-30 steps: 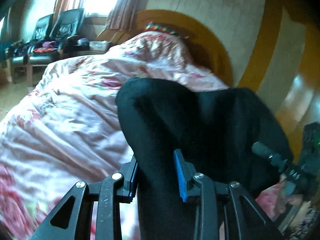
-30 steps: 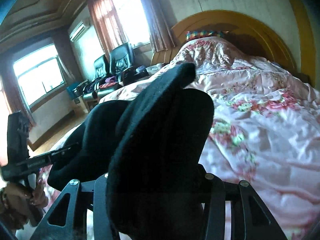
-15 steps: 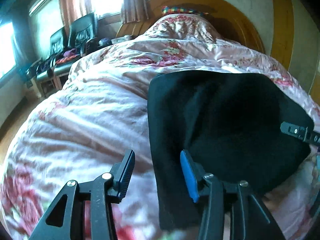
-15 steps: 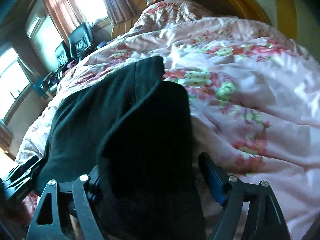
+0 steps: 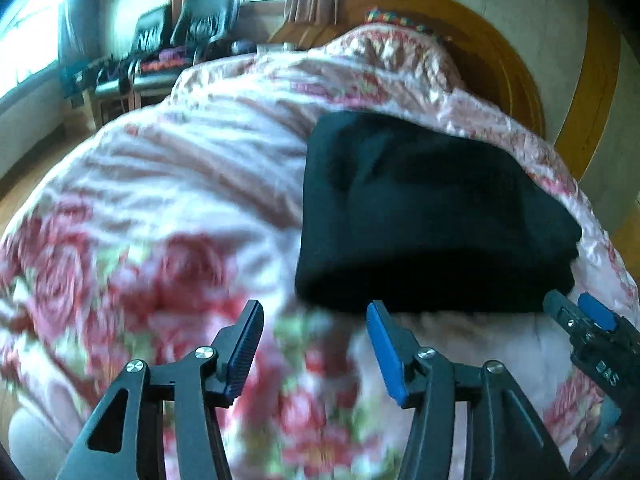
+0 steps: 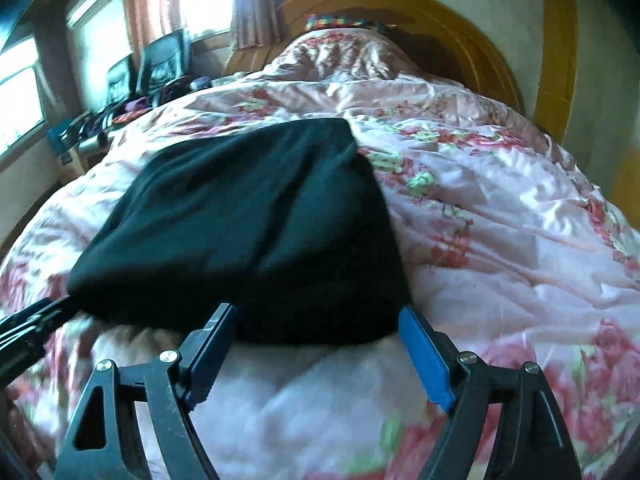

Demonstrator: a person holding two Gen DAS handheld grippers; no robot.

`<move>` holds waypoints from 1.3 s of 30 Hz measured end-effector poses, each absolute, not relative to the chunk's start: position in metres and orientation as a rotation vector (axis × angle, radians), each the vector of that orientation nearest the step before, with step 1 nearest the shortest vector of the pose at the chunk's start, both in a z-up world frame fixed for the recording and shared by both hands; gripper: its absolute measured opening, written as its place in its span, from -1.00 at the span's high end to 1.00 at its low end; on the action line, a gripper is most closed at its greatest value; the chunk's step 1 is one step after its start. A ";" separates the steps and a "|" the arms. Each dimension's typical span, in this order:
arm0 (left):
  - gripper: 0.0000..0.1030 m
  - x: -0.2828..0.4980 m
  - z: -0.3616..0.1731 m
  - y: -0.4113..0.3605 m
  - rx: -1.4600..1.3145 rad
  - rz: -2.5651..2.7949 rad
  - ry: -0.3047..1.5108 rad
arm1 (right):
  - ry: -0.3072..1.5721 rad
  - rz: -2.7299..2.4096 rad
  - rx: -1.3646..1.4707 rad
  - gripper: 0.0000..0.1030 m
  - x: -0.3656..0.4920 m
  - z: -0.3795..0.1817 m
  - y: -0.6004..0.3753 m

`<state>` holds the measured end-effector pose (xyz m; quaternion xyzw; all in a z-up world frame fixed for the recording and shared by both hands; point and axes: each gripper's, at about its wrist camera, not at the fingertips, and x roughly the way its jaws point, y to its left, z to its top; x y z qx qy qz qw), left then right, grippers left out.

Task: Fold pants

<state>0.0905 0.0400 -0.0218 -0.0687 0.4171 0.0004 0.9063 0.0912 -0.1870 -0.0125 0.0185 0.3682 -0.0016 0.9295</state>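
left tongs [image 5: 314, 346] opening, empty, right tongs [image 6: 316, 354] wide, pants [image 6: 248, 232] released

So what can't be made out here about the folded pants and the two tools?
- Folded black pants: layers and seams lost in dark fabric, both views.
- Their underside on the floral quilt: hidden by the pants themselves.
- Right tool in the left wrist view: cut off by the edge.
- Left tool in the right wrist view: only its tip shows, blurred.
- Quilt near the left tool's open jaws: motion-blurred.
- Chairs by the window: too small to read what lies on them.
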 end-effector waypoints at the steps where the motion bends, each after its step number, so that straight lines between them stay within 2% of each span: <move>1: -0.06 0.081 -0.023 0.040 -0.141 0.022 0.860 | 0.746 0.004 0.035 -0.61 0.083 -0.012 -0.183; 9: -0.06 0.035 -0.005 0.037 -0.165 -0.029 0.805 | 0.705 0.041 0.050 -0.62 0.044 0.006 -0.162; 17: -0.06 0.011 0.011 0.026 -0.120 -0.065 0.770 | 0.622 0.047 0.028 -0.80 0.019 0.024 -0.152; 39: -0.06 0.002 0.020 0.024 -0.086 -0.020 0.704 | 0.614 0.079 0.021 -0.80 0.006 0.020 -0.151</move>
